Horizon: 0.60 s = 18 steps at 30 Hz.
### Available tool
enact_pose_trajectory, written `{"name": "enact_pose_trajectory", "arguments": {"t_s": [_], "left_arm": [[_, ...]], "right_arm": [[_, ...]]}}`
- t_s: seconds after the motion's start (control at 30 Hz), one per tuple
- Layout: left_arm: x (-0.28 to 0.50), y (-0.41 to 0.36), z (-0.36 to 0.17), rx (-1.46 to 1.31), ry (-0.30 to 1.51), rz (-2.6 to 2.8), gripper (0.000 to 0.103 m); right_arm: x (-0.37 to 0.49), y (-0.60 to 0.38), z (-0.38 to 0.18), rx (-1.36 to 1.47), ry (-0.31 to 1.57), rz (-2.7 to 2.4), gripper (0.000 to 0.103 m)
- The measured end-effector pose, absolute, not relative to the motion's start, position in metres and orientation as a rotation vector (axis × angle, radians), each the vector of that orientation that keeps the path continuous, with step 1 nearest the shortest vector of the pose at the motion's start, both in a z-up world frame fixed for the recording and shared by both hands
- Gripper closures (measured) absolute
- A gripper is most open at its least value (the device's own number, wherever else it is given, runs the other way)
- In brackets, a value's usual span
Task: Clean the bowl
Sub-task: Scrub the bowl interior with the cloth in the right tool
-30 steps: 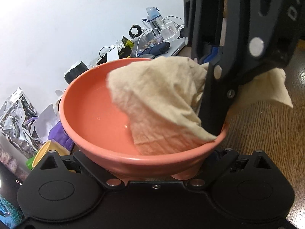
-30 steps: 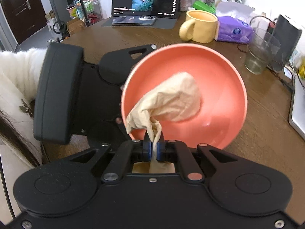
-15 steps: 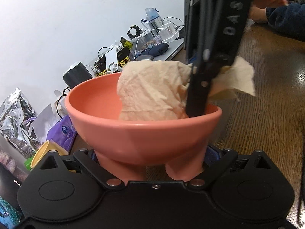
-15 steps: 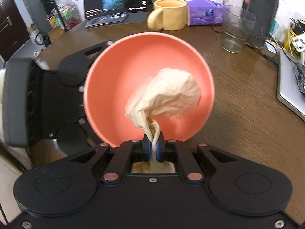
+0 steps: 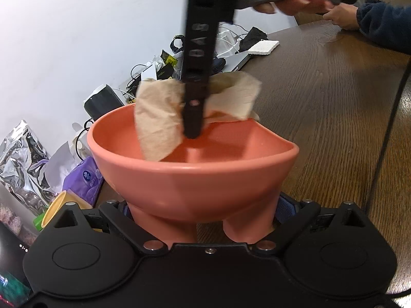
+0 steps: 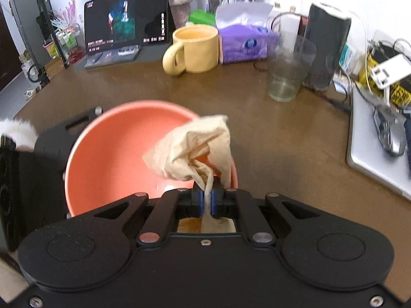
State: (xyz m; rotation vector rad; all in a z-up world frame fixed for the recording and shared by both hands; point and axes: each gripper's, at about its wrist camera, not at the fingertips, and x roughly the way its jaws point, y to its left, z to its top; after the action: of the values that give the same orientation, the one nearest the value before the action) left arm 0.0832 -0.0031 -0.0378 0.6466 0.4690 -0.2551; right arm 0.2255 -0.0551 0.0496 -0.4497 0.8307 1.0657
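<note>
A coral bowl [image 5: 195,179] stands tilted a little above the brown table, its base clamped between the fingers of my left gripper [image 5: 203,213]. A beige cloth [image 5: 159,118] hangs bunched over the bowl's far rim, with my right gripper [image 5: 191,133] reaching down from above and shut on it. In the right wrist view the blue pads of the right gripper [image 6: 208,200] pinch a twisted strand of the cloth [image 6: 195,148]. There the cloth lies over the right rim of the bowl [image 6: 115,154]. The bowl's inside looks bare and smooth.
Behind the bowl stand a yellow mug [image 6: 195,48], a purple tissue pack [image 6: 244,43], a glass [image 6: 287,77], a black cylinder [image 6: 326,48] and a tablet [image 6: 125,25]. A laptop [image 6: 377,148] with cables lies right. A hand in a dark sleeve [image 5: 372,20] rests far right.
The right gripper has carried the cloth from the bowl's middle up to its rim. The bowl has tipped from facing the left camera to nearly level.
</note>
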Motion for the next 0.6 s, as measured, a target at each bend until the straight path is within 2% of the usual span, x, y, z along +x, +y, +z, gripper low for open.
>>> {"name": "enact_pose_trajectory", "arguments": {"t_s": [0.6], "left_arm": [[0.082,-0.003,-0.038,0.641,0.475,-0.253,0.007]], "right_arm": [[0.188,-0.022,0.068,-0.506,0.702,1.188,0.095]]}}
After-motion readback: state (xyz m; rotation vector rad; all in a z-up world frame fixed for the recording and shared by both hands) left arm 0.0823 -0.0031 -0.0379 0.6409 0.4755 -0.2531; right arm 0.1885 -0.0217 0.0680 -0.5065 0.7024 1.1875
